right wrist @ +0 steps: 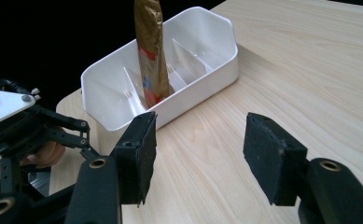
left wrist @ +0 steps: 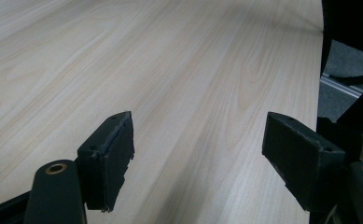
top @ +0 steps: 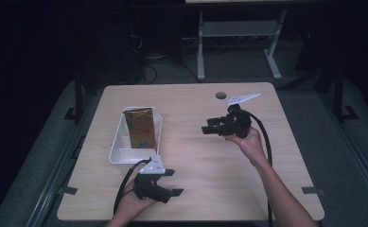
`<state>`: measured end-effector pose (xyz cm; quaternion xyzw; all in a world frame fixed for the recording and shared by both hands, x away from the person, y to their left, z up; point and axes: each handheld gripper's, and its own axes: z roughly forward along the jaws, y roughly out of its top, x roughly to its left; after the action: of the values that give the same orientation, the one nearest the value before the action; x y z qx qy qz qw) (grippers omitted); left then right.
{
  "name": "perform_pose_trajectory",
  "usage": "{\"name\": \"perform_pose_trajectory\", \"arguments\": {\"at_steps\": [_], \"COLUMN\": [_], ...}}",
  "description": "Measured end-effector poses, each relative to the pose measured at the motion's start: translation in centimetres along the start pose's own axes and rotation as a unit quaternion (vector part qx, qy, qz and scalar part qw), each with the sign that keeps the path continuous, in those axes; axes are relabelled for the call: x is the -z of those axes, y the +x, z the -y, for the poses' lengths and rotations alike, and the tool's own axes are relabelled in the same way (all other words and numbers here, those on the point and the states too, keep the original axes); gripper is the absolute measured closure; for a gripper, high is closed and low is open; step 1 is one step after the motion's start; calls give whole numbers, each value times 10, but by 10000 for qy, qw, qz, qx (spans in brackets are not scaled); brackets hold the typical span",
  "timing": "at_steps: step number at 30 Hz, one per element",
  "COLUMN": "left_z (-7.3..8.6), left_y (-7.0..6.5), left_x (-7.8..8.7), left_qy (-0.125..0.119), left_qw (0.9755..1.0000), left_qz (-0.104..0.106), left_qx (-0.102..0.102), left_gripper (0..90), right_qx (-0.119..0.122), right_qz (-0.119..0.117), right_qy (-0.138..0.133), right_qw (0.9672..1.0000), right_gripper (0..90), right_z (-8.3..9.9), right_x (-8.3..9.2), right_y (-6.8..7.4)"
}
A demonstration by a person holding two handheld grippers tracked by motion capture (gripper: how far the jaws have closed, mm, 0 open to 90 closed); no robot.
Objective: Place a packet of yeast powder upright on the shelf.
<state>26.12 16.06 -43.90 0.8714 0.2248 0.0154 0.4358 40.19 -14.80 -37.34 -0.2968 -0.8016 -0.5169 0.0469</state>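
Wood, plastic and paper, as we see them

We see a desk [right wrist: 310, 56] of pale, matt wood grain, a bin [right wrist: 216, 60] of smooth, glossy white plastic, and a bag [right wrist: 151, 51] of creased brown paper with a slight sheen; the fingers [right wrist: 139, 154] look matt black, with rough, worn pad edges.

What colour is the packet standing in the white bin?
Golden brown with red and blue print low down; the packet shows best in the right gripper view.

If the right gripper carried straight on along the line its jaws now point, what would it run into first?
Most likely the white divided bin, with the brown packet standing in it just behind the near wall. The right gripper is open and empty, and only bare table lies between, though the depth is hard to judge.
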Motion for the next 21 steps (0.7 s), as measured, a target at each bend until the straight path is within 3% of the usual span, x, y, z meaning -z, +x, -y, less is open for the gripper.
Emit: {"name": "perform_pose_trajectory", "arguments": {"at_steps": [4,21], "left_z": [-1,0], "left_y": [-1,1], "left_x": [1,-1], "left_qy": [-80,4], "left_qw": [10000,10000], "left_qz": [18,-76], "left_qx": [16,5], "left_gripper": [243,238], "right_qx": [-45,-192], "right_qz": [31,138], "right_qy": [2,-5], "right_qw": [10000,9997], "right_gripper": [420,406], "right_z": [7,29], "right_x": [7,29], "right_y": [-1,-4]}}
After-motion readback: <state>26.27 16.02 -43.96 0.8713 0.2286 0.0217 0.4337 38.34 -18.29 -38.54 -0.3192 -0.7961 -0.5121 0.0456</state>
